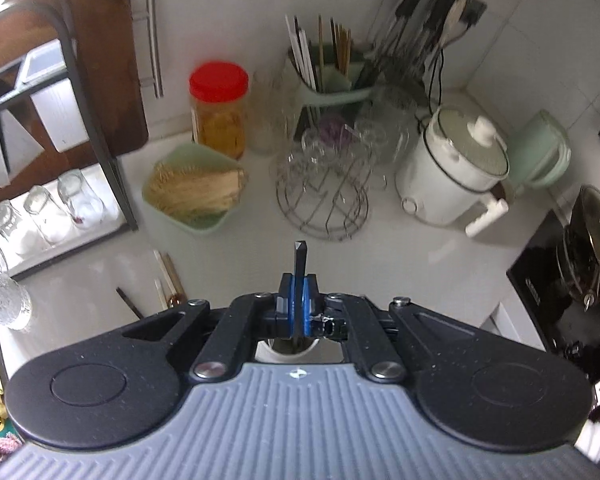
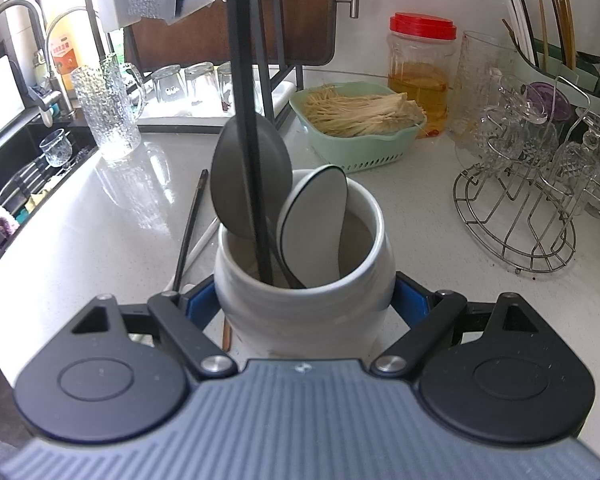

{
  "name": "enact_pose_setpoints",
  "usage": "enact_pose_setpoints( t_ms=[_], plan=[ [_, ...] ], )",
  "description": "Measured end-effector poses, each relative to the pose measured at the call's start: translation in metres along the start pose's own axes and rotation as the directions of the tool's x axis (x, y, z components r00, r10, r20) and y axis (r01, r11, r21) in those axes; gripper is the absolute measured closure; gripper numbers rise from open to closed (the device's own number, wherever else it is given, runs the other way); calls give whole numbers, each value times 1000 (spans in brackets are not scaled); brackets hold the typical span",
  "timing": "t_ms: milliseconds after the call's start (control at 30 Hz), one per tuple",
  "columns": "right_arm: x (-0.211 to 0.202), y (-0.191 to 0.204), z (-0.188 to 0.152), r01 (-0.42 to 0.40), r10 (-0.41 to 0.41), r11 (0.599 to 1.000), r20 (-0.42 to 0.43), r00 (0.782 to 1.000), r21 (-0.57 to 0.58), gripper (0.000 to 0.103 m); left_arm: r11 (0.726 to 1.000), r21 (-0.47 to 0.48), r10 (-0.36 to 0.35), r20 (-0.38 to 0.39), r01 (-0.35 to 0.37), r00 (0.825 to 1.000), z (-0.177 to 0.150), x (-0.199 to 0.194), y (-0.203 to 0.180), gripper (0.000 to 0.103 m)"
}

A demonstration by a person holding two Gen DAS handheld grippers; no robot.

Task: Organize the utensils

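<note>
My left gripper (image 1: 299, 296) is shut on a black chopstick (image 1: 300, 264), whose top end sticks up past the blue pads. Its lower end points down toward the white ceramic jar (image 1: 268, 354), glimpsed under the gripper. In the right wrist view the same black chopstick (image 2: 248, 120) comes down from above into the white jar (image 2: 304, 308). My right gripper (image 2: 304, 300) is shut on the jar's sides. A dark grey spoon (image 2: 236, 176) and a white spoon (image 2: 312, 216) stand in the jar. More loose chopsticks (image 2: 190, 220) lie on the counter to the jar's left.
A green basket of enoki mushrooms (image 2: 356, 120), a red-lidded jar (image 2: 420, 76) and a wire rack of glasses (image 2: 532, 184) stand behind the jar. A green chopstick holder (image 1: 332, 76) and a white cooker (image 1: 448, 176) sit at the back. A glass pitcher (image 2: 108, 112) and the sink (image 2: 24, 168) are on the left.
</note>
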State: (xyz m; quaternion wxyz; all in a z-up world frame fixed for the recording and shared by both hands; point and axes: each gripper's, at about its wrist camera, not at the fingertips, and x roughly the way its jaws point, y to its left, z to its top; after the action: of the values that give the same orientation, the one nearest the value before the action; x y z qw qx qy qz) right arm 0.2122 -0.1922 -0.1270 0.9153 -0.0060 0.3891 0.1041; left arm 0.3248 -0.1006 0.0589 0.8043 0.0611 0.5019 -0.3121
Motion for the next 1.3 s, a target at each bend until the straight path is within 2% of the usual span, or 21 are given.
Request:
enact_pose_setpoints(
  t_ms=[167, 367, 600, 767, 1100, 1133, 1300],
  plan=[
    [0, 0, 1, 0, 0, 1000, -3, 1000, -3, 12, 999, 9, -32, -103, 33, 994, 4, 20, 2, 98],
    [0, 0, 2, 1, -1, 1000, -6, 1000, -2, 12, 998, 18, -59, -215, 64, 975, 11, 42, 0, 99],
    [0, 1, 2, 6, -6, 1000, -5, 1000, -1, 12, 996, -24, -88, -305, 84, 948, 9, 66, 6, 100],
    [1, 1, 2, 12, -12, 1000, -6, 1000, 3, 12, 996, -15, -92, -305, 92, 948, 10, 68, 5, 100],
    [2, 1, 5, 17, -17, 1000, -16, 1000, 10, 12, 995, -35, -101, -224, 96, 969, 8, 55, 19, 97],
    [2, 2, 5, 18, -17, 1000, -17, 1000, 10, 12, 995, -39, -97, -214, 91, 972, 8, 53, 20, 95],
    [2, 2, 6, 21, -20, 1000, -22, 1000, 10, 12, 998, -44, -54, -126, 49, 991, 1, 37, 29, 65]
  ],
)
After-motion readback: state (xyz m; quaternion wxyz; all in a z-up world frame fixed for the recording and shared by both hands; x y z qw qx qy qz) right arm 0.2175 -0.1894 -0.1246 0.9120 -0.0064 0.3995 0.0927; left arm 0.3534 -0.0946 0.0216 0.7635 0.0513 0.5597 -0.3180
